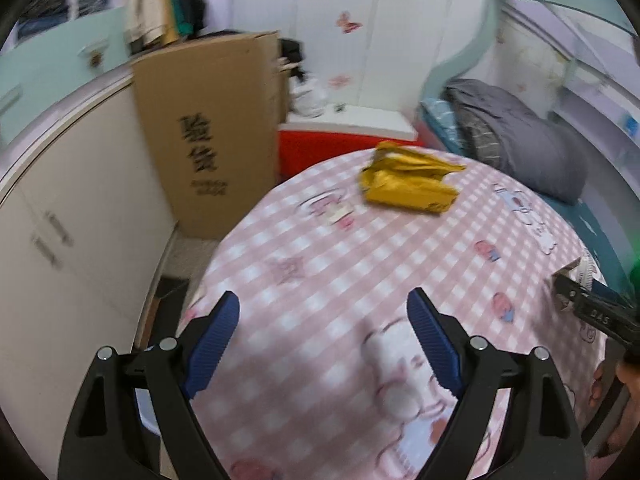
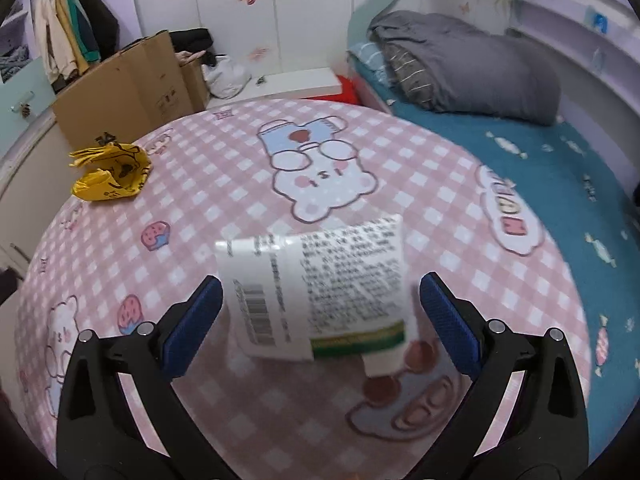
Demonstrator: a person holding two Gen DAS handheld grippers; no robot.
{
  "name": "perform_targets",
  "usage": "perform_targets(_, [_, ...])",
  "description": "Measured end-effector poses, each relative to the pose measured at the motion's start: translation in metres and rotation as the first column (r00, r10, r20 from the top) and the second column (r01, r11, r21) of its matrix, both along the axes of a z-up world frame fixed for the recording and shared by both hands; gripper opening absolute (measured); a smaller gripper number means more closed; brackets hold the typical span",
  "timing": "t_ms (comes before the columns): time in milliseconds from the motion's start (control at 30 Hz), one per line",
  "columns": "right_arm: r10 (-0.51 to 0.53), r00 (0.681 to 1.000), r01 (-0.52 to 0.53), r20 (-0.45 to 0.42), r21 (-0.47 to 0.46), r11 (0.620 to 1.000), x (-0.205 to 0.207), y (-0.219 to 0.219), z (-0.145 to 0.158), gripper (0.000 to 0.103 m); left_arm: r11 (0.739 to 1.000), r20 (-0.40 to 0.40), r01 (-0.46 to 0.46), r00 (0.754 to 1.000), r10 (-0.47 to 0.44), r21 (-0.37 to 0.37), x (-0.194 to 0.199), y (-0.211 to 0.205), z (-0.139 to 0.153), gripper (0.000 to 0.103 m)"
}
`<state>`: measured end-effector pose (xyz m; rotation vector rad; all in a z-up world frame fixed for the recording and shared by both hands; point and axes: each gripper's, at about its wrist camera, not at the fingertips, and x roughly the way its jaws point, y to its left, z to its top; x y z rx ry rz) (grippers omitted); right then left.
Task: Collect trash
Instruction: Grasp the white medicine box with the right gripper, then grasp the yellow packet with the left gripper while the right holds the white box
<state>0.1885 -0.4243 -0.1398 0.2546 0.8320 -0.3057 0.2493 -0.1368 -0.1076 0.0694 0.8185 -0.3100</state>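
Left gripper (image 1: 323, 322): jaws spread wide, nothing between the blue pads, poised above the pink checked tablecloth (image 1: 360, 264).
Right gripper (image 2: 320, 304): jaws wide apart; white tube (image 2: 316, 292) lying in the gap, pads not pressing on it.
White tube: flat on the tablecloth, printed label up, cap end toward the camera.
Yellow wrapper (image 1: 412, 184): crumpled, near the far edge of the table, well apart from both grippers.
Surroundings: cardboard box (image 1: 208, 128) beyond the table; grey blanket (image 2: 472, 64) on the bed.
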Motion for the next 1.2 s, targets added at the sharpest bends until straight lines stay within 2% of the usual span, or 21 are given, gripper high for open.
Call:
perform_targets(100, [0.002, 1.000, -0.002, 0.003, 0.015, 1.000, 0.006, 0.000, 0.000, 0.096, 0.997, 0.034, 0.049, 0.998, -0.051, 0.054, 0.013, -0.020, 0.000, 0.084])
perform_targets(167, [-0.007, 1.000, 0.007, 0.001, 0.016, 1.000, 0.011, 0.000, -0.001, 0.088, 0.993, 0.078, 0.078, 0.993, -0.085, 0.092, 0.022, -0.035, 0.003, 0.084])
perform_targets(200, [-0.007, 1.000, 0.007, 0.003, 0.018, 1.000, 0.013, 0.000, -0.001, 0.080, 0.991, 0.099, 0.088, 0.990, -0.099, 0.103, 0.028, -0.043, 0.004, 0.084])
perform_targets(367, [-0.028, 0.999, 0.028, 0.030, 0.014, 1.000, 0.023, 0.006, 0.002, 0.079, 0.983, 0.105, 0.139, 0.983, -0.152, 0.117, 0.054, -0.070, 0.009, 0.084])
perform_targets(467, [-0.047, 0.997, 0.047, 0.066, 0.004, 0.999, 0.027, 0.010, 0.008, 0.078, 0.972, 0.108, 0.170, 0.976, -0.188, 0.161, 0.060, -0.088, 0.011, 0.084])
perform_targets(533, [-0.053, 0.996, 0.053, 0.078, 0.008, 0.999, 0.031, 0.012, 0.009, 0.078, 0.962, 0.154, 0.174, 0.966, -0.208, 0.211, 0.062, -0.099, 0.016, 0.084])
perform_targets(633, [-0.050, 0.994, 0.051, 0.093, -0.004, 0.999, 0.033, 0.015, 0.011, 0.078, 0.917, 0.169, 0.241, 0.937, -0.305, 0.319, 0.065, -0.119, 0.016, 0.084])
perform_targets(700, [-0.040, 0.995, 0.042, 0.095, -0.016, 0.999, 0.033, 0.018, 0.012, 0.078, 0.883, 0.181, 0.255, 0.920, -0.347, 0.395, 0.071, -0.133, 0.015, 0.084])
perform_targets(933, [-0.053, 0.994, 0.051, 0.098, 0.024, 0.998, 0.032, 0.011, 0.010, 0.078, 0.814, 0.141, 0.329, 0.886, -0.442, 0.479, 0.082, -0.168, 0.004, 0.083])
perform_targets(967, [-0.053, 0.994, 0.051, 0.099, 0.019, 0.998, 0.032, 0.012, 0.011, 0.078, 0.807, 0.131, 0.345, 0.881, -0.454, 0.480, 0.083, -0.171, 0.001, 0.076])
perform_targets(1000, [-0.050, 0.994, 0.049, 0.101, 0.014, 0.999, 0.032, 0.013, 0.012, 0.078, 0.799, 0.114, 0.357, 0.879, -0.462, 0.484, 0.084, -0.175, -0.002, 0.060])
perform_targets(1033, [-0.049, 0.994, 0.048, 0.101, 0.010, 0.999, 0.031, 0.014, 0.012, 0.078, 0.795, 0.103, 0.359, 0.881, -0.461, 0.489, 0.084, -0.176, -0.005, 0.051])
perform_targets(1067, [-0.049, 0.993, 0.048, 0.105, 0.007, 0.999, 0.031, 0.014, 0.012, 0.078, 0.793, 0.089, 0.354, 0.888, -0.452, 0.495, 0.086, -0.178, -0.008, 0.038])
perform_targets(1133, [-0.052, 0.992, 0.052, 0.112, 0.002, 0.999, 0.029, 0.014, 0.013, 0.078, 0.797, 0.085, 0.359, 0.888, -0.452, 0.485, 0.086, -0.178, -0.010, 0.027])
perform_targets(1167, [-0.052, 0.992, 0.052, 0.114, -0.002, 0.999, 0.028, 0.015, 0.014, 0.078, 0.800, 0.101, 0.347, 0.888, -0.448, 0.490, 0.084, -0.177, -0.009, 0.017])
perform_targets(1200, [-0.053, 0.991, 0.054, 0.119, -0.008, 0.999, 0.027, 0.016, 0.015, 0.078, 0.806, 0.133, 0.319, 0.891, -0.435, 0.499, 0.080, -0.175, -0.006, 0.013])
